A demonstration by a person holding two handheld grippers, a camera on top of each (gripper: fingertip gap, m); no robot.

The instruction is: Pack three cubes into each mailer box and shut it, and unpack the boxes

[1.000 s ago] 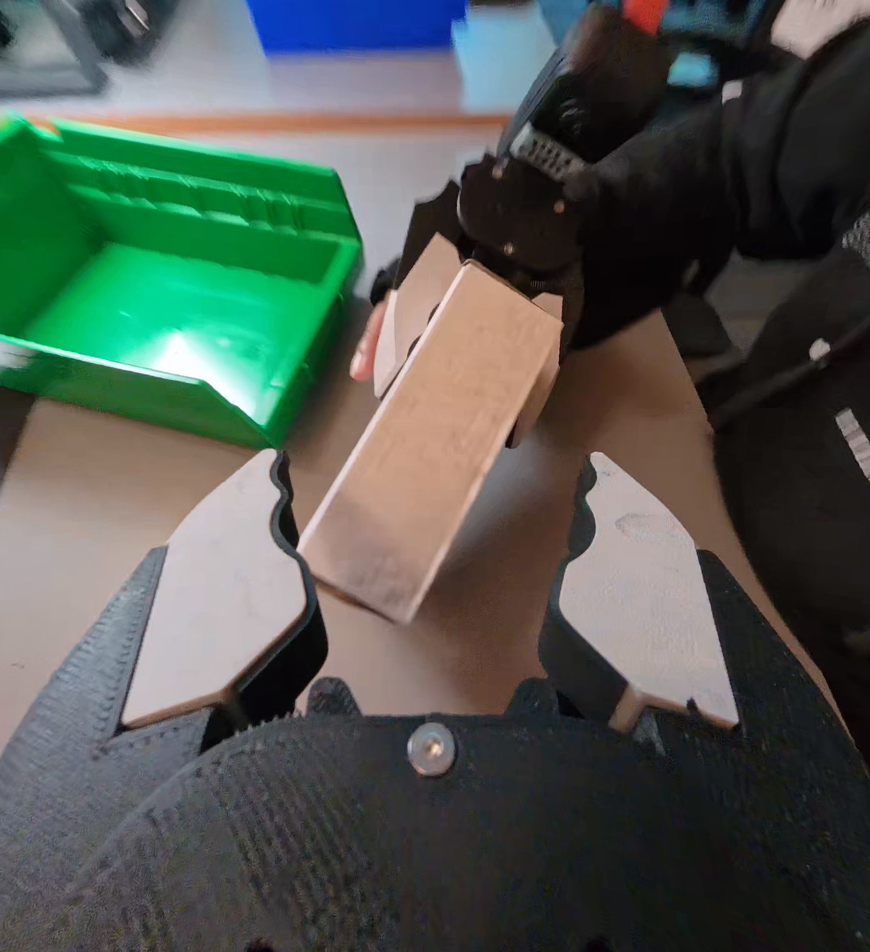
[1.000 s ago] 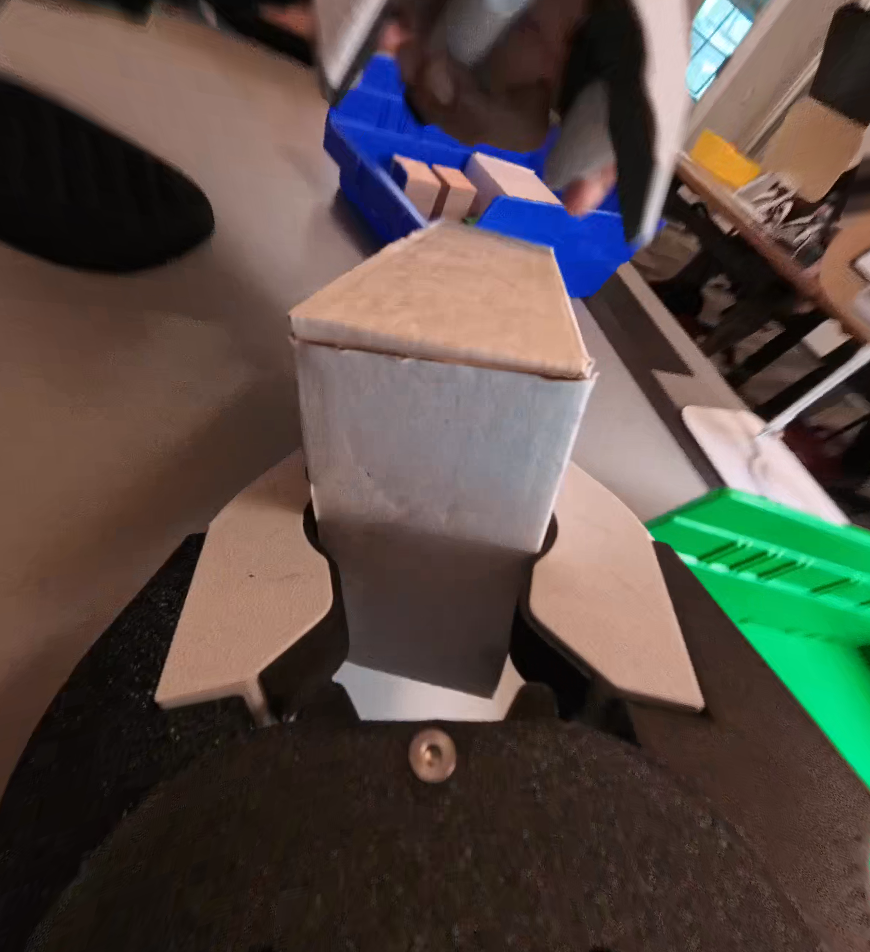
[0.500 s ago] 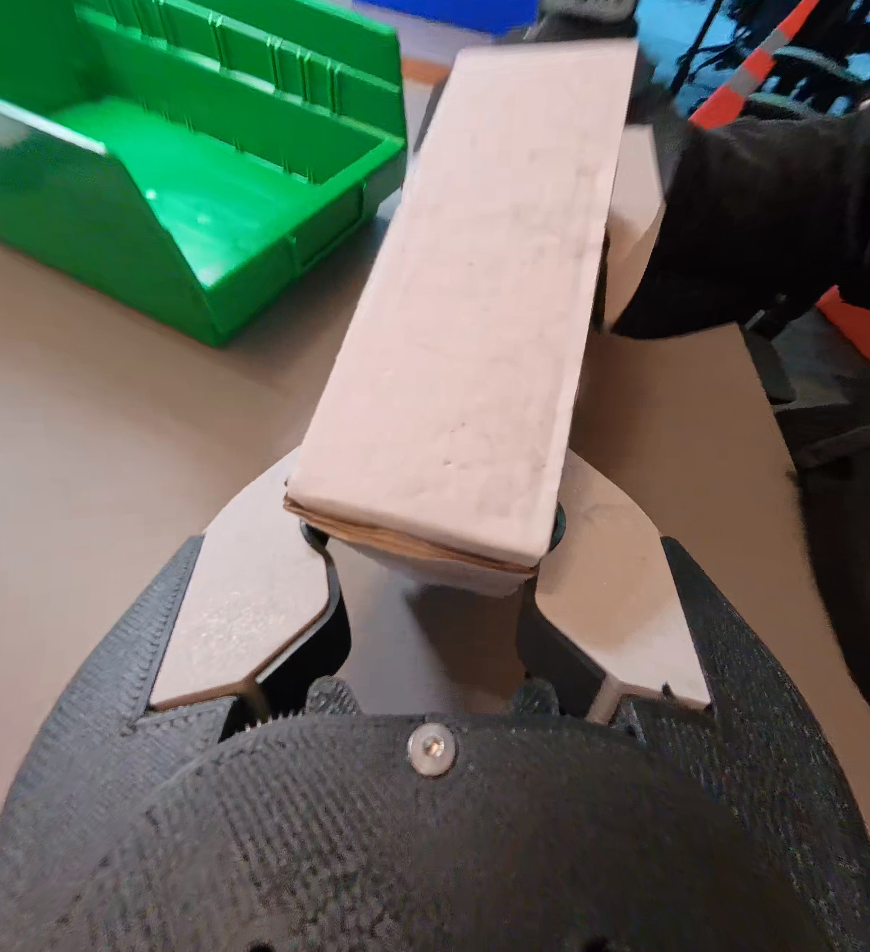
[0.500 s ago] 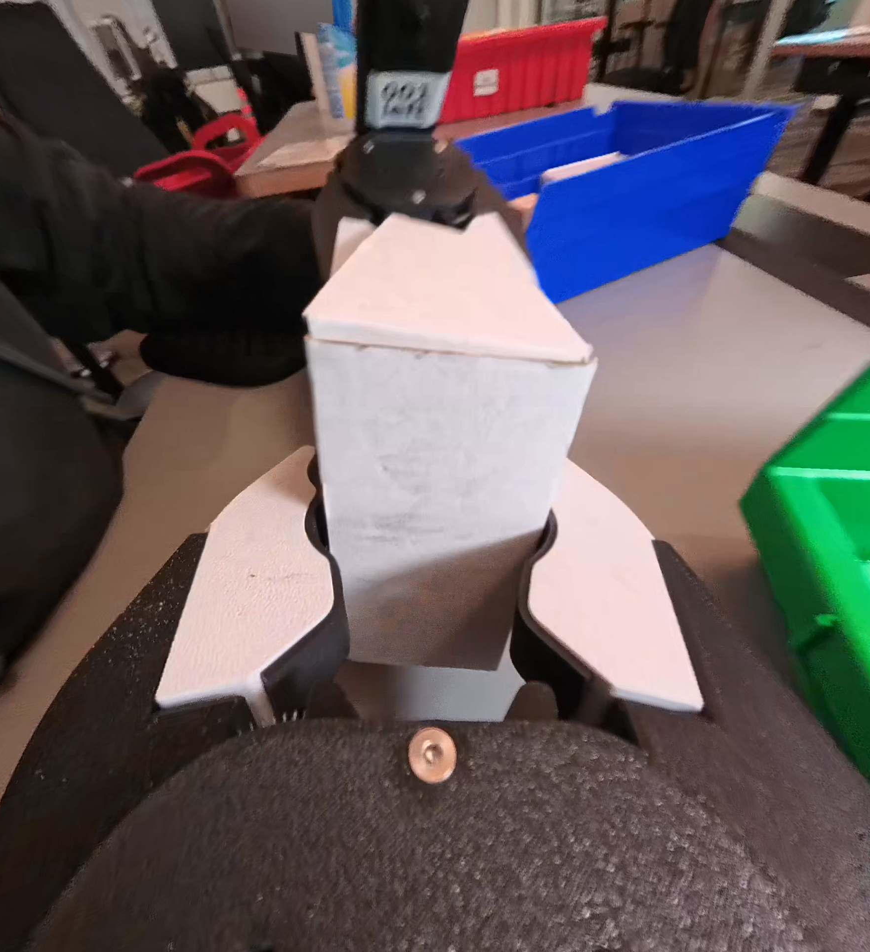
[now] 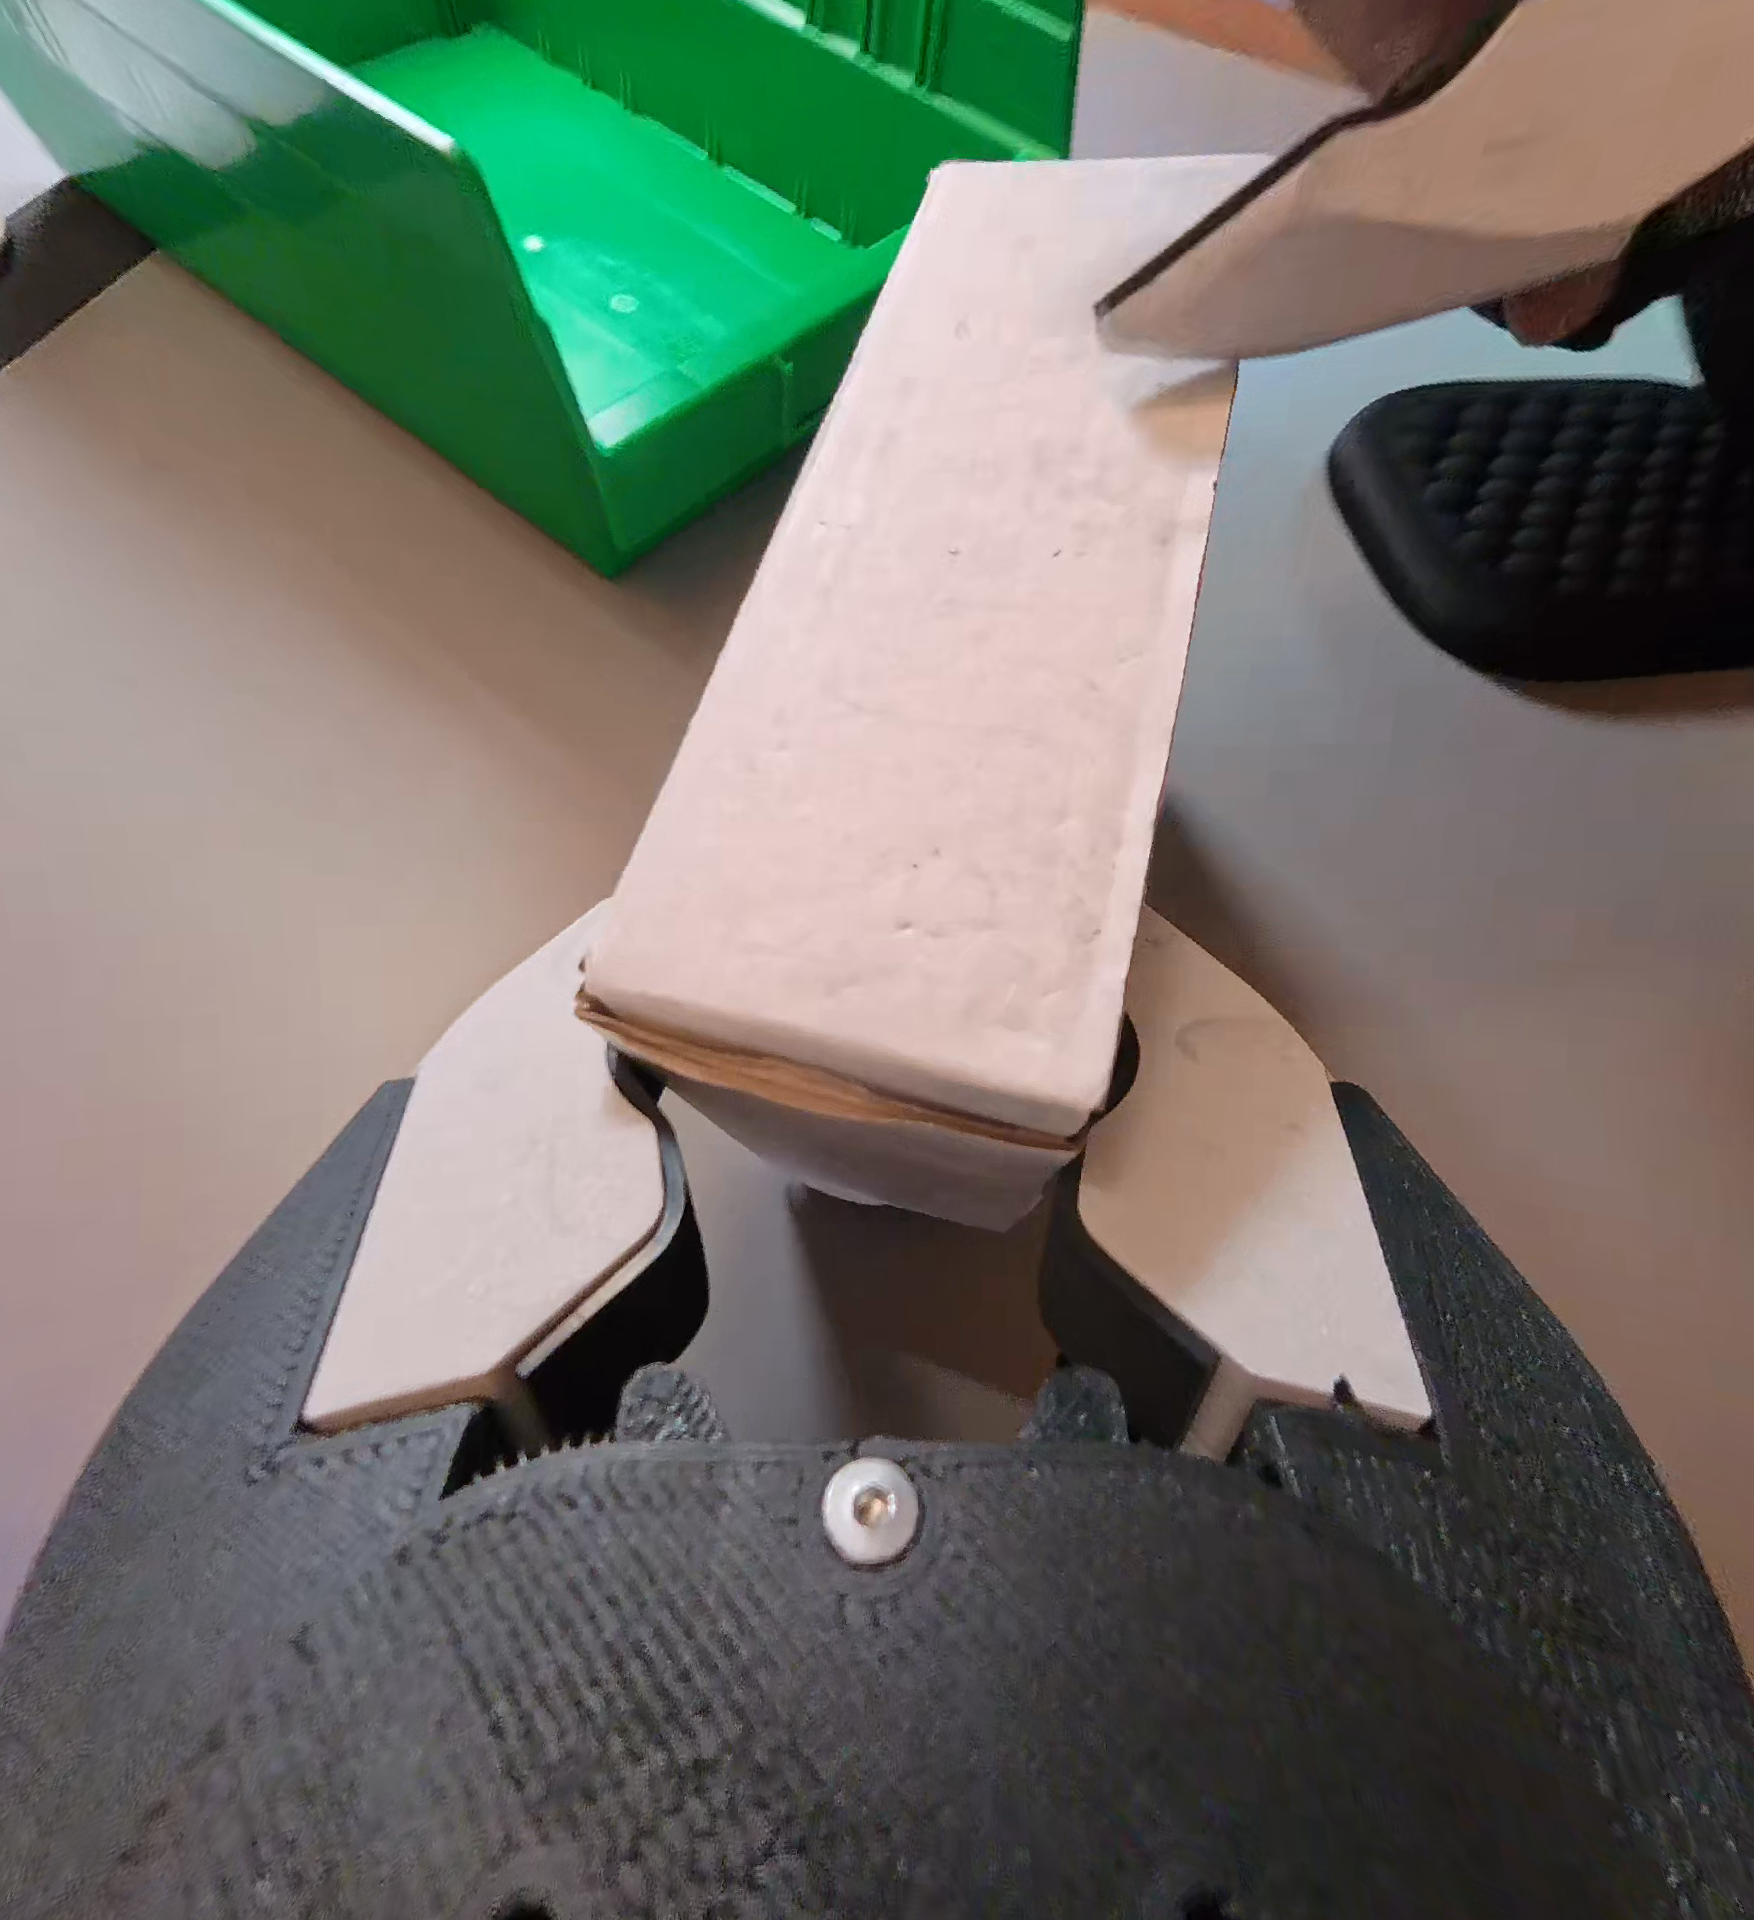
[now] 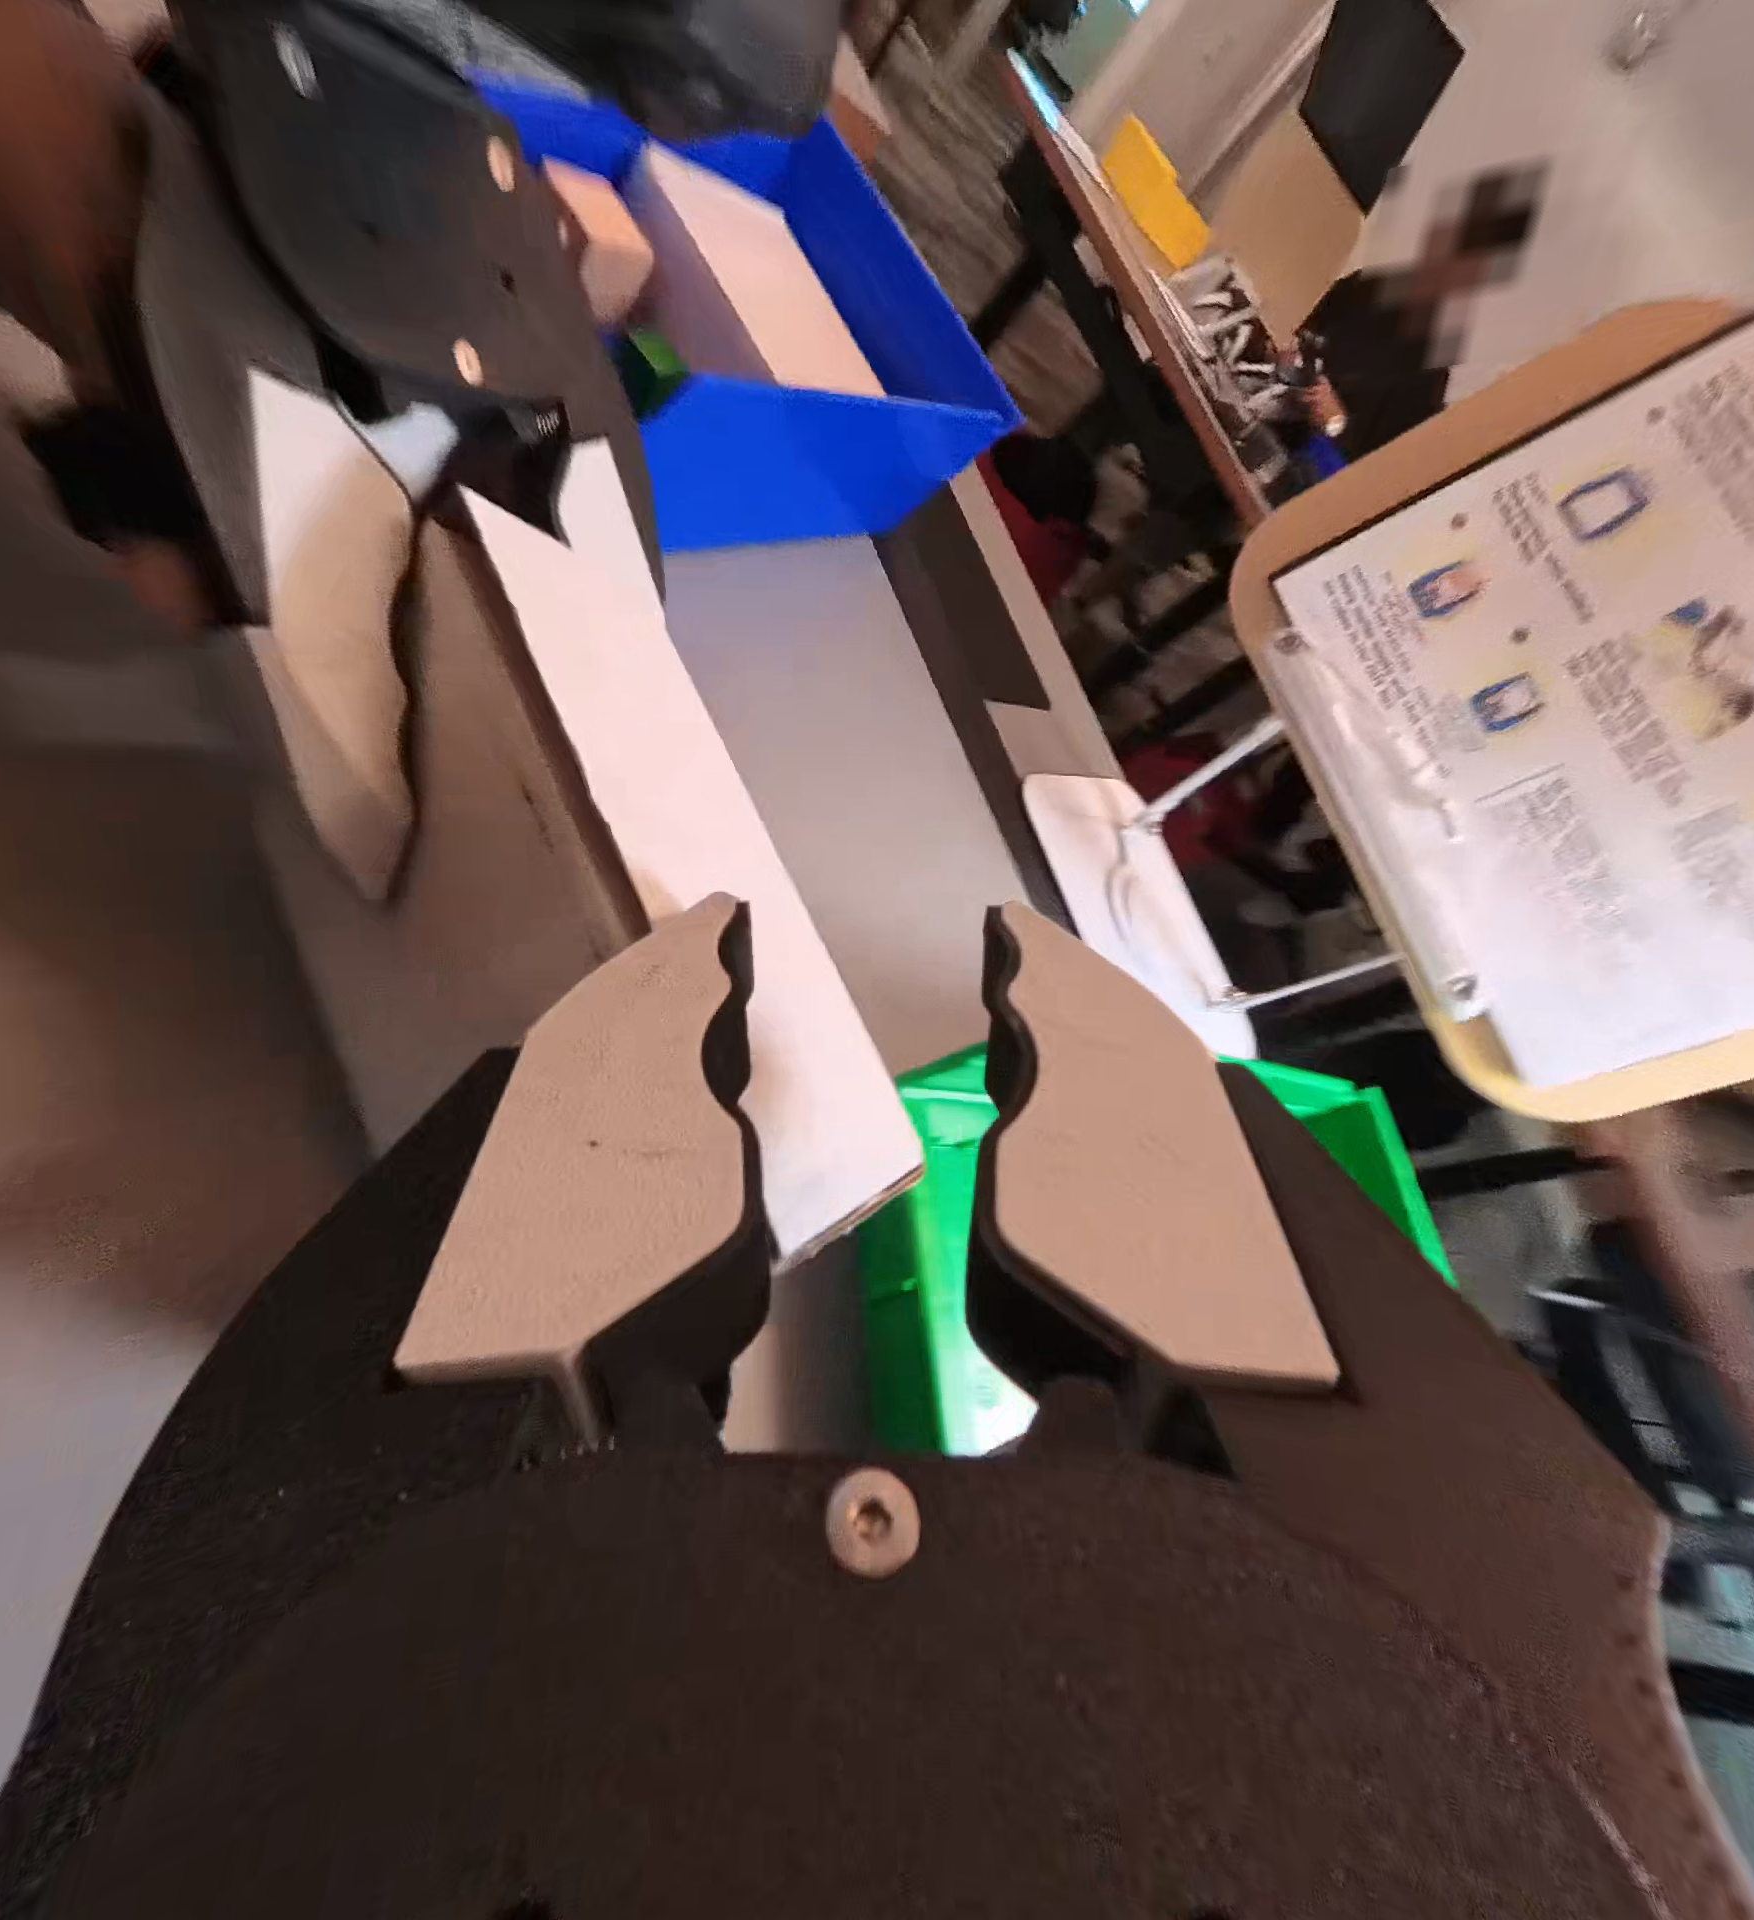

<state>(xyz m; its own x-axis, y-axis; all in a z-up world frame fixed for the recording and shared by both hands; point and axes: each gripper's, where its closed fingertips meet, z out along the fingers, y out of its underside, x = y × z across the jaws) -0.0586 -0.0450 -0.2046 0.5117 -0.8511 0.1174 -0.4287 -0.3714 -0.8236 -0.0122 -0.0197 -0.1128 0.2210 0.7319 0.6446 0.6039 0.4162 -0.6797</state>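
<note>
Change: half a second back both grippers clamped the box, one at each end; the right gripper (image 6: 865,1023) has let go, jaws parted with nothing between them, its view now tilted and blurred.
Left gripper (image 5: 857,1049): still clenched on the near end of the box (image 5: 940,665), one finger on each side wall.
Box: closed at the near end, held above the table (image 5: 229,727), its long axis pointing away from the left gripper toward the green bin (image 5: 582,239); far end just beside the bin's front corner.
Right finger (image 5: 1372,223): lies over the box's far right corner; contact can't be told.
Lid (image 6: 686,831): in the right wrist view a pale flap of the box runs beside the right gripper's left finger, not pinched.
Green bin: on the table behind the box; the floor that shows holds nothing.
Blue bin (image 6: 821,457): farther off past the box in the right wrist view; a pale wooden cube (image 6: 608,244) and a white box inside, blurred.
Around: black chair seat (image 5: 1538,520) right of the box, off the table edge; a printed sheet on a board (image 6: 1579,686) to the right of the green bin.
</note>
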